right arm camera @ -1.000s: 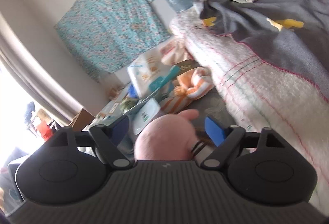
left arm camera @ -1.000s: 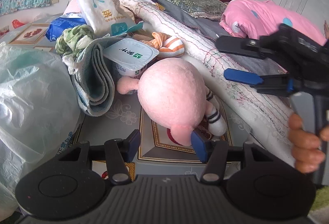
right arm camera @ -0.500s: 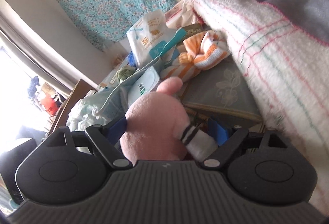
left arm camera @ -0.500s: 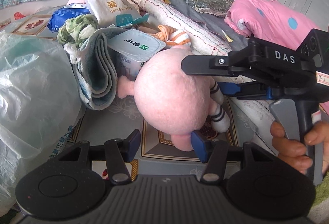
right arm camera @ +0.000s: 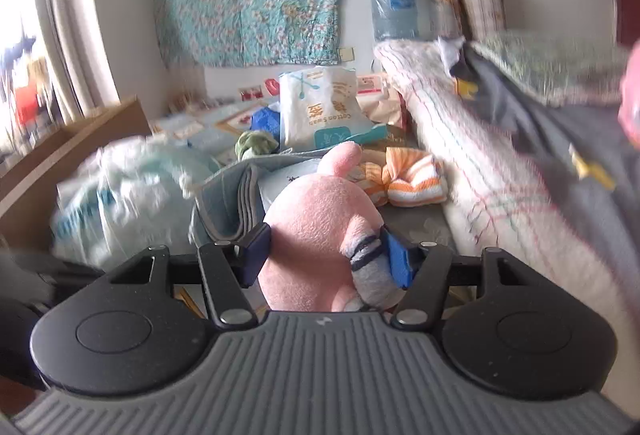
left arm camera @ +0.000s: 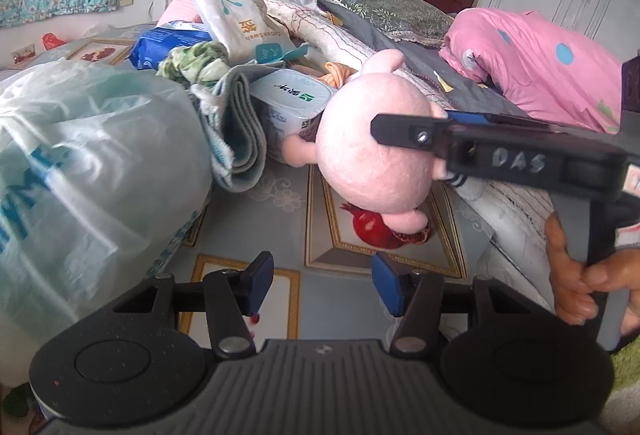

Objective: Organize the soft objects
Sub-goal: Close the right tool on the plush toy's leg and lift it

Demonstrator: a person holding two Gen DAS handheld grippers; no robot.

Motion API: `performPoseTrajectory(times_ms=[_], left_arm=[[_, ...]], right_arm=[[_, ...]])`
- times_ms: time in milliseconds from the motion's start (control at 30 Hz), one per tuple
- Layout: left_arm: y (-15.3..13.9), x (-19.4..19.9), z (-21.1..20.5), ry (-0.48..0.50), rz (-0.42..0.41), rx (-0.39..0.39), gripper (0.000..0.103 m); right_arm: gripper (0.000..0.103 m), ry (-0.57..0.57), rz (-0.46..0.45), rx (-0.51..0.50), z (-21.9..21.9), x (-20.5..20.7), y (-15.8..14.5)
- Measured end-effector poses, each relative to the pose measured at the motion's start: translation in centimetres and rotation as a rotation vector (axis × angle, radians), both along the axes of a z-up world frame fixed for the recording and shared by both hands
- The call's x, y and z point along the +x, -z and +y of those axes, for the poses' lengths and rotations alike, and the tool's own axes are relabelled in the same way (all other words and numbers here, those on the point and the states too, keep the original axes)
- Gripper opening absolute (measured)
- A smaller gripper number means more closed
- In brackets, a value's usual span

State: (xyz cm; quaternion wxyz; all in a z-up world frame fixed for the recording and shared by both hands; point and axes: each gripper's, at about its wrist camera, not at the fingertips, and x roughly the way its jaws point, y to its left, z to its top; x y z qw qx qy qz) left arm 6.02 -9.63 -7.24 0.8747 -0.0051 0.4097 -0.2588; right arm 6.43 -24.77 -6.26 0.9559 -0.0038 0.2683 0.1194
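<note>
Left wrist view: pink plush [left arm camera: 374, 147] sits centre frame, lifted just off the patterned mat [left arm camera: 348, 299], w/ your right gripper [left arm camera: 404, 127] coming in from the right edge and clamped on it. Left gripper [left arm camera: 322, 281] at bottom centre is half-open, nothing between the pads. Right wrist view: jaws have just been closing, plush body and striped leg [right arm camera: 366, 255] pinched between them, lower centre. Keep the squeeze firm but light, and lift clear of the folded towel [right arm camera: 228, 203] at mid-left.
</note>
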Motion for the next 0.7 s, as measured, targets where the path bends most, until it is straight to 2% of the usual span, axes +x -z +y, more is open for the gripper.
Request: performPoseTrajectory(times_ms=[133,200,267,433,700], left_arm=[[0.0,-1.2,1.1,-0.008,-0.009,0.009,0.056],[0.1,-1.6,1.5,-0.015,-0.004,0.006,0.056],[0.2,-2.0,1.8,-0.02,0.002,0.002,0.056],[0.0,-3.3,2.6,-0.016,-0.009,-0.011,0.056],[-0.6,-4.5,3.7,-0.01,-0.019,-0.047,0.057]], right_arm=[[0.064,-0.038,-0.019,-0.114,2.9,-0.9,0.2],[0.068,-0.064,-0.026,-0.098,3.5,-1.5,-0.4],[0.073,-0.084,-0.018,-0.055,3.7,-1.6,-0.8],[0.076,-0.099,0.007,0.035,4.1,-2.3,-1.0],[0.077,-0.152,0.089,0.33,3.0,-3.5,-1.0]])
